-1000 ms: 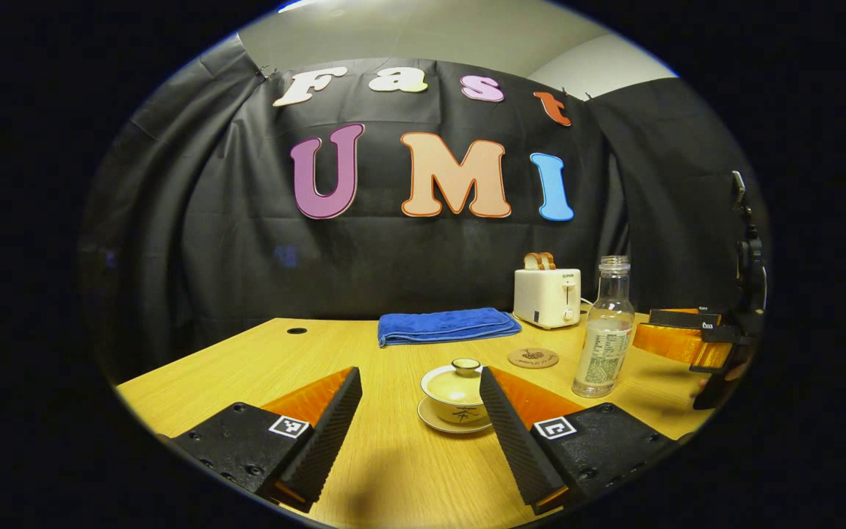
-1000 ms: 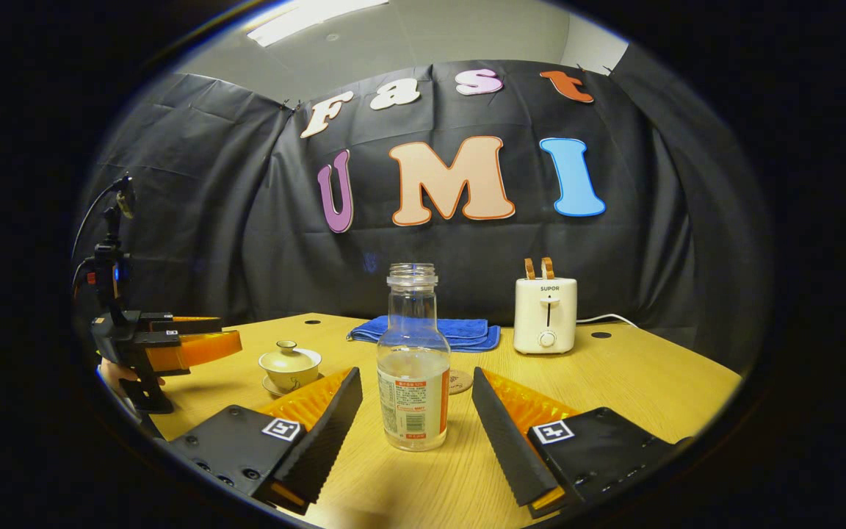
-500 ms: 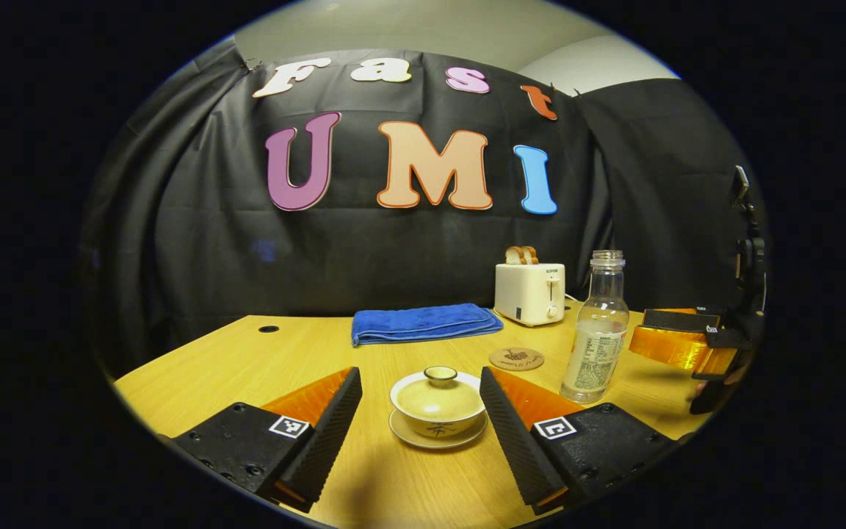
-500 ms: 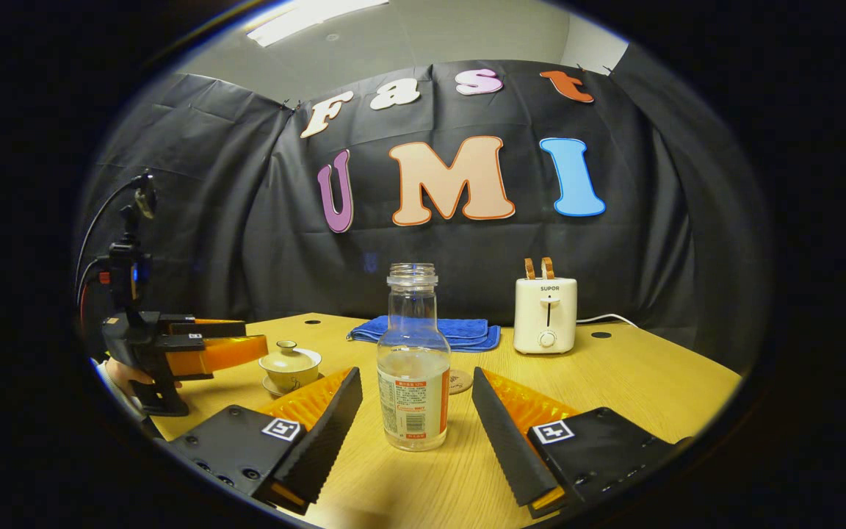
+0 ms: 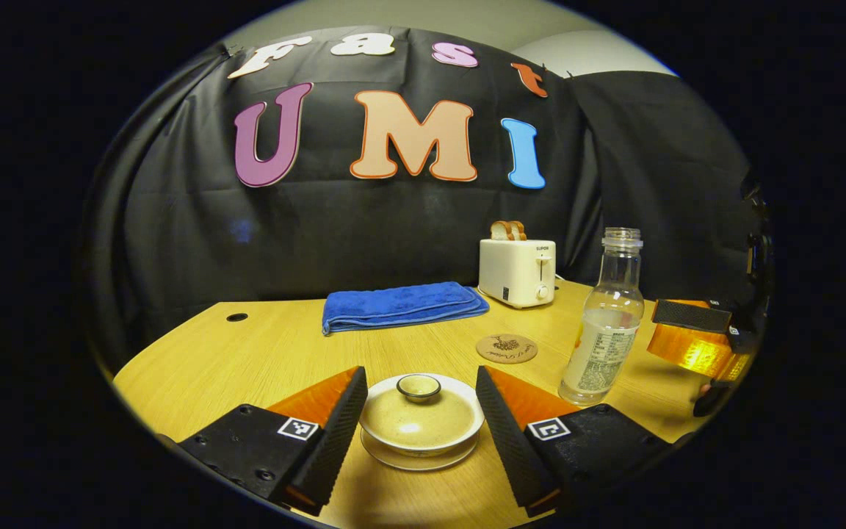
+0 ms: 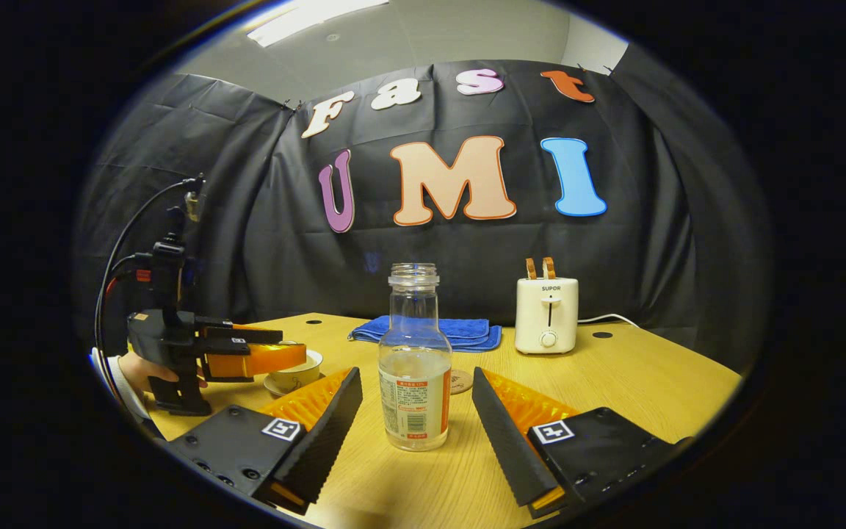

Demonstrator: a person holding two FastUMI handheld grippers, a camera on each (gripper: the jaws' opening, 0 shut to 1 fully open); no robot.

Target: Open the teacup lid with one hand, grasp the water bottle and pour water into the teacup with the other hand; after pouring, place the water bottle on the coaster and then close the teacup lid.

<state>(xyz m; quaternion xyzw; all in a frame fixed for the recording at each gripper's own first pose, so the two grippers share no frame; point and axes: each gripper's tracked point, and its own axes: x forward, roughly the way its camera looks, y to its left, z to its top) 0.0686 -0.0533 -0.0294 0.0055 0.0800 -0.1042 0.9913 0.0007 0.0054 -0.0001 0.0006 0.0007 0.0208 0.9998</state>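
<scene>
My left gripper hung low with its jaws spread wide; my right gripper sat level, equally wide open.

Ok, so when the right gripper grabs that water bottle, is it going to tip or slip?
The water bottle is tall on a narrow base, so a push near its neck could tip it. It looks under half full, so probably light. Its body seems smooth and rigid, so it may slip; gripping around the label looks safer. It has no cap, so tilting could spill.
</scene>
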